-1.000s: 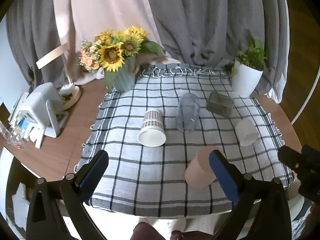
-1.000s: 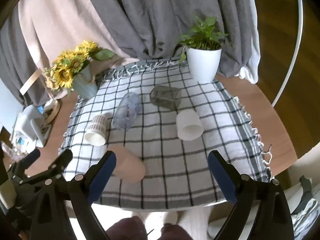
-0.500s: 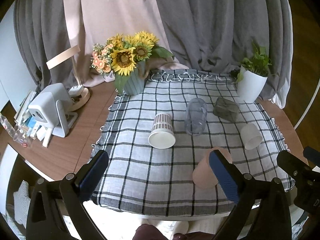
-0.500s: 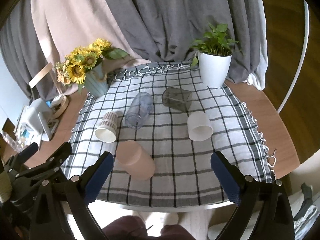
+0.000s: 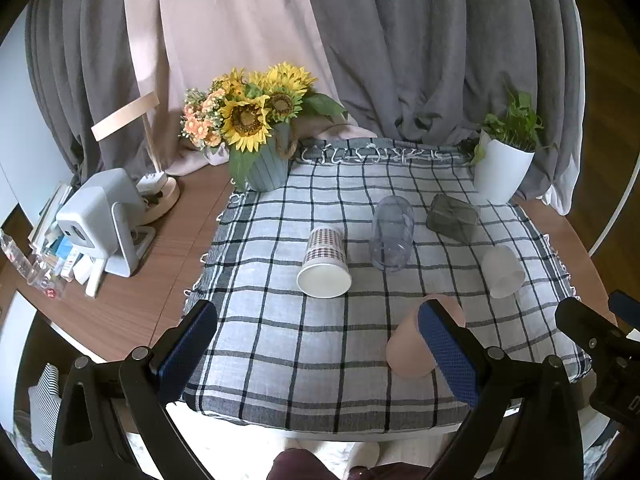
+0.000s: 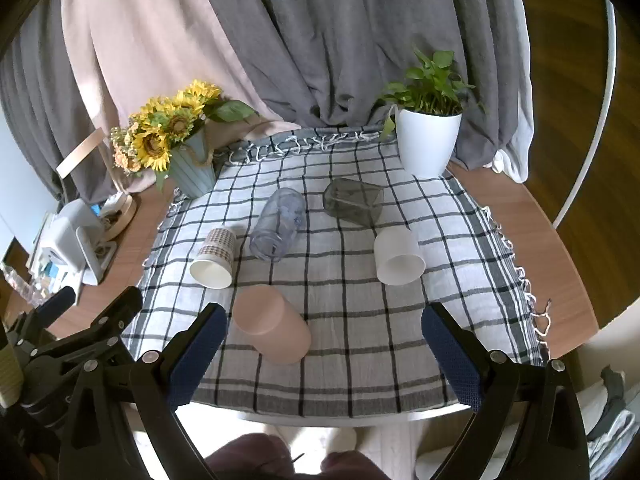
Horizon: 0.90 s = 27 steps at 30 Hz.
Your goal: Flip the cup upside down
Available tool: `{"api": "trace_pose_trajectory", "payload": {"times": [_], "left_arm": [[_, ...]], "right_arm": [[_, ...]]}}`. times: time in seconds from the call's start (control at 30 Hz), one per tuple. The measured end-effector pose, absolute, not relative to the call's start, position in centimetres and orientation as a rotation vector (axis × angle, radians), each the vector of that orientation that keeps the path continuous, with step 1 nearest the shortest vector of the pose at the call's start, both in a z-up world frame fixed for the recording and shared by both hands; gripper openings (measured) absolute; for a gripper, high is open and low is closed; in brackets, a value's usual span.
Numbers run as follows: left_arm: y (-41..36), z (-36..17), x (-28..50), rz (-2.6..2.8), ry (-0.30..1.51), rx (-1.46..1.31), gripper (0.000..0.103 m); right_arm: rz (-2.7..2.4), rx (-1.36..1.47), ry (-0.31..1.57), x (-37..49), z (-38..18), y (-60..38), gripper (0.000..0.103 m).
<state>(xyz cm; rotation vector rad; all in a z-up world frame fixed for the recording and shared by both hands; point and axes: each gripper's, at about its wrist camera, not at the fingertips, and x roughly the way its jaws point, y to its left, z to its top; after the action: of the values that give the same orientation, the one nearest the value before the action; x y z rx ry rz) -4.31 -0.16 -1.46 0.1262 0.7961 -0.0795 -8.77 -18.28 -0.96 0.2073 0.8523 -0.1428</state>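
Left wrist view: left claw (image 5: pixel 316 344) spread wide, empty, above checked cloth (image 5: pixel 280 344) on table (image 5: pixel 132 304); pink cup (image 5: pixel 412 344) on its side just behind right finger.

Right wrist view: right claw (image 6: pixel 324 344) released, empty; pink cup (image 6: pixel 272 330) lying beside left finger; white cup (image 6: pixel 398 256) farther back.

In the left wrist view, the blue-padded right finger (image 5: pixel 446 354) covers part of the pink plastic cup lying on its side (image 5: pixel 408 350). We cannot identify the small cluttered items (image 5: pixel 52 268) at the round wooden bench's (image 5: pixel 160 280) left edge.
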Motion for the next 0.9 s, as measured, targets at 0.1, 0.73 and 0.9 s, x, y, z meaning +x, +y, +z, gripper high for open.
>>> {"api": "trace_pose_trajectory", "payload": {"times": [0.1,0.73,0.9], "left_arm": [[-0.18,-1.50,-4.32,-0.081,0.799,0.127,0.103],[0.30,-1.82,-3.98,-0.083,0.803,0.131,0.103],[0.37,-1.85,-3.97,-0.082,0.804,0.134,0.103]], "right_arm": [[-0.143,0.207,0.850,-8.81,-1.01,-18.36,0.098],[-0.143,0.206,0.852,-8.66,-1.00,-18.24,0.098],[-0.144,0.207,0.853,-8.65,-1.00,-18.23,0.098]]}}
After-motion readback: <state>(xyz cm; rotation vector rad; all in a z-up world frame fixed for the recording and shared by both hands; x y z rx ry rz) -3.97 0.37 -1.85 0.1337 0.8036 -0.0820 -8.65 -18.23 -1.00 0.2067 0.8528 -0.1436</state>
